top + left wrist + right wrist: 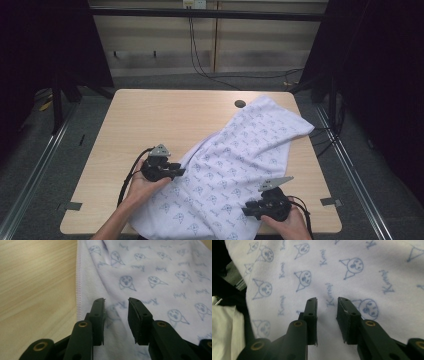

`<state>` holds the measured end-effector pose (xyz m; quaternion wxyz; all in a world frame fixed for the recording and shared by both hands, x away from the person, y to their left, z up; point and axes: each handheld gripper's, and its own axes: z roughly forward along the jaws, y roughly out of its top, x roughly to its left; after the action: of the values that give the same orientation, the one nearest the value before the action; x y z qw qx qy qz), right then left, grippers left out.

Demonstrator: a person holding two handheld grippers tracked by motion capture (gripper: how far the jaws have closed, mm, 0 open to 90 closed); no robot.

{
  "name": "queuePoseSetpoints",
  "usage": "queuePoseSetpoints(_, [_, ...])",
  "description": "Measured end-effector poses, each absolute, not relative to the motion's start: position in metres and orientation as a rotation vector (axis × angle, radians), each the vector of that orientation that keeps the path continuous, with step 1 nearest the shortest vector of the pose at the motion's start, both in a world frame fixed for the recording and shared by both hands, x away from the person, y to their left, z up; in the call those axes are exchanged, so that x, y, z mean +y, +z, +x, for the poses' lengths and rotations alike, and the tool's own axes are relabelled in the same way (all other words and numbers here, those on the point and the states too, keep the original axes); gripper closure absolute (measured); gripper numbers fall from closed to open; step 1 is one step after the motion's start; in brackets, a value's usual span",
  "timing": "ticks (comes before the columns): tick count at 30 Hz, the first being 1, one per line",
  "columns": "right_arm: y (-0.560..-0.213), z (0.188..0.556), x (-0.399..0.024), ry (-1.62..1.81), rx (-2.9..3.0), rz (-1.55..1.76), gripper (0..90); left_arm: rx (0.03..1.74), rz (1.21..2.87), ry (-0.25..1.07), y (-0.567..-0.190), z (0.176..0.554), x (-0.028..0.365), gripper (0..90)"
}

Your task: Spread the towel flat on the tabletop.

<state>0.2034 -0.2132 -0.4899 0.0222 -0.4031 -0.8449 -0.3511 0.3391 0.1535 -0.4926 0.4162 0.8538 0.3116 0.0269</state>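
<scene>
White cotton towel (235,165) with a pale blue cartoon print lies rumpled and slantwise on your light wooden desk (165,120), its near end over the desk's front edge. Your right hand-held gripper (252,209) sits at the towel's near right edge, jaws spread, gripping nothing. Your left hand-held gripper (181,171) is at the towel's stitched left hem, jaws also spread, no cloth pinched. No fold shows yet; grasping and flattening likely remain.

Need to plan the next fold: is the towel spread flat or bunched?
Mostly spread. The towel lies open diagonally across the table, rumpled along its left edge, with its near end hanging over the table's front edge.
</scene>
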Motion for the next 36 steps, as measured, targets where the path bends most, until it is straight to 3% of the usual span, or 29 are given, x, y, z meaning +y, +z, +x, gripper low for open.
queuePoseSetpoints(4, [-0.487, 0.194, -0.222, -1.064, -2.618, -1.218, 64.5, 0.768, 2.225, 0.106, -0.499, 0.339, 0.147, 68.1])
queuePoseSetpoints(9, [-0.475, 0.204, -0.242, -1.278, -2.584, -1.442, 63.6, 0.71, 2.285, 0.196, -0.497, 0.324, 0.151, 73.5])
queuePoseSetpoints(15, [-0.475, 0.267, -0.264, -1.289, -2.63, -1.735, 61.4, 0.727, 2.317, 0.191, -0.492, 0.287, 0.175, 75.4])
queuePoseSetpoints(17, [-0.477, 0.273, -0.265, -1.289, -2.625, -1.744, 61.6, 0.719, 2.323, 0.183, -0.492, 0.279, 0.18, 75.4])
queuePoseSetpoints(20, [-0.489, 0.3, -0.261, -1.216, -2.628, -1.818, 61.6, 0.723, 2.291, 0.064, -0.491, 0.267, 0.195, 70.9])
queuePoseSetpoints(25, [-0.496, 0.312, -0.249, -1.169, -2.663, -1.836, 62.4, 0.812, 2.147, 0.073, -0.479, 0.304, 0.19, 68.0])
queuePoseSetpoints(30, [-0.498, 0.315, -0.242, -1.158, -2.678, -1.815, 62.6, 0.841, 2.103, 0.091, -0.474, 0.354, 0.15, 64.7])
queuePoseSetpoints(36, [-0.496, 0.301, -0.247, -1.141, -2.687, -1.767, 62.5, 0.87, 2.124, 0.067, -0.488, 0.386, 0.121, 71.3])
